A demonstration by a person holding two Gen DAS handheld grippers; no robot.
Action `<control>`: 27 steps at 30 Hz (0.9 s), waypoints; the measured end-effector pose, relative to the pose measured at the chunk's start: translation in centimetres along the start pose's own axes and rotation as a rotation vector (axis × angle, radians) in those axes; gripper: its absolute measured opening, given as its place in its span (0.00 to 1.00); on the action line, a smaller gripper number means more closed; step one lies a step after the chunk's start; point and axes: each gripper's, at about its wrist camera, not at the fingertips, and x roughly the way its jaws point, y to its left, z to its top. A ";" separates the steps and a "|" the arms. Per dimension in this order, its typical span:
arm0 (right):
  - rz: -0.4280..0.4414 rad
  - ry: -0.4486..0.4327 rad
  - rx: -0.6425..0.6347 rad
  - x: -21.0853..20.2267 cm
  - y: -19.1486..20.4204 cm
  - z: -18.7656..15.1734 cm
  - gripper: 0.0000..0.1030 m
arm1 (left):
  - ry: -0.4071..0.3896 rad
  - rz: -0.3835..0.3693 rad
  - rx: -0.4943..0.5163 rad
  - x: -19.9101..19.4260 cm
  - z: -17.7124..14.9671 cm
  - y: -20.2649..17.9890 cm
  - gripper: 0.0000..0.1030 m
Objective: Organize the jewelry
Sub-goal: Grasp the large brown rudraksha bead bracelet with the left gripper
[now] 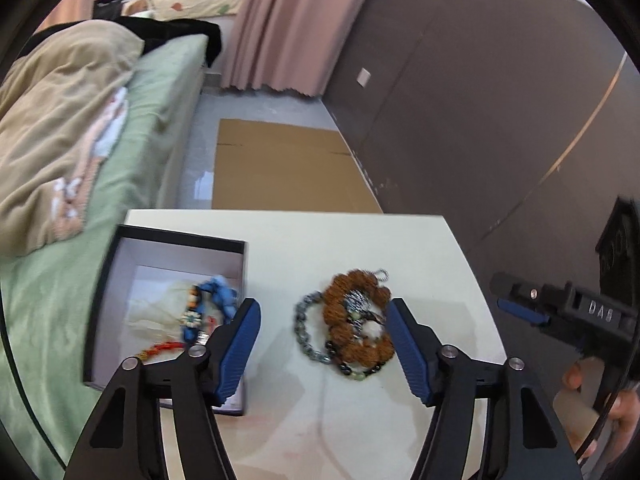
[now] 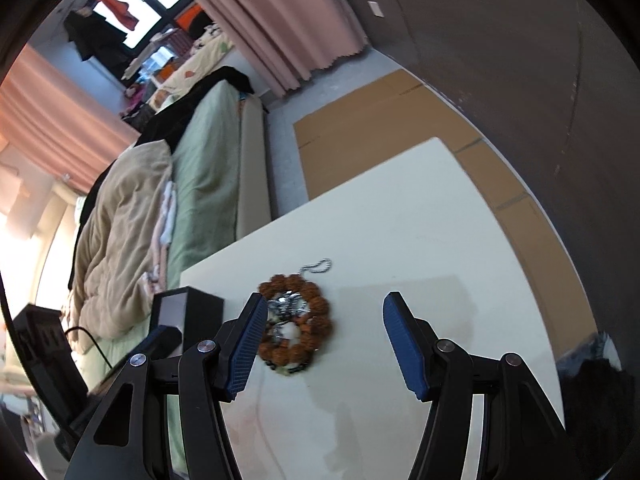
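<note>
The pile of bracelets [image 1: 352,320] lies on the white table [image 1: 360,240], just right of the black box [image 1: 176,240]: a brown beaded ring [image 2: 296,324] with a grey chain bracelet [image 1: 306,330] touching its left side, dark beads along the near edge, and a thin silver chain [image 2: 318,267] trailing off the far side. The box already holds blue and red pieces [image 1: 212,308].

My left claw [image 1: 323,318] hovers over the pile, jaws apart, holding nothing; the pile sits in the gap between them. My right claw [image 2: 325,318] is also open and empty, with the brown ring by its left finger.

My worry is tangling. The pieces overlap, so I judge that closing on one strand could drag the rest, and the silver chain might snag or drop off mid-carry. The left claw's left finger also sits very near the box wall, so a careless swing could knock the box. The left view is blurred, which makes aiming harder.

The table is smooth and pale, with faint reddish marks near me. Beyond it are a sheet of cardboard [image 1: 284,164] on a grey floor, a green bed [image 1: 168,92] with a beige quilt [image 1: 60,120], pink curtains [image 1: 296,20] and a dark wall [image 1: 480,80].
</note>
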 end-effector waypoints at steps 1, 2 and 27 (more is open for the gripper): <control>-0.006 0.002 0.008 0.0 -0.3 0.1 0.59 | 0.011 0.002 0.014 0.5 -0.1 -0.5 0.61; -0.010 0.004 0.016 0.0 -0.6 0.2 0.59 | 0.019 0.004 0.022 0.8 -0.2 -0.8 0.60; -0.048 0.030 0.052 0.5 -2.1 1.1 0.59 | 0.103 0.028 0.015 5.2 -0.5 -1.6 0.20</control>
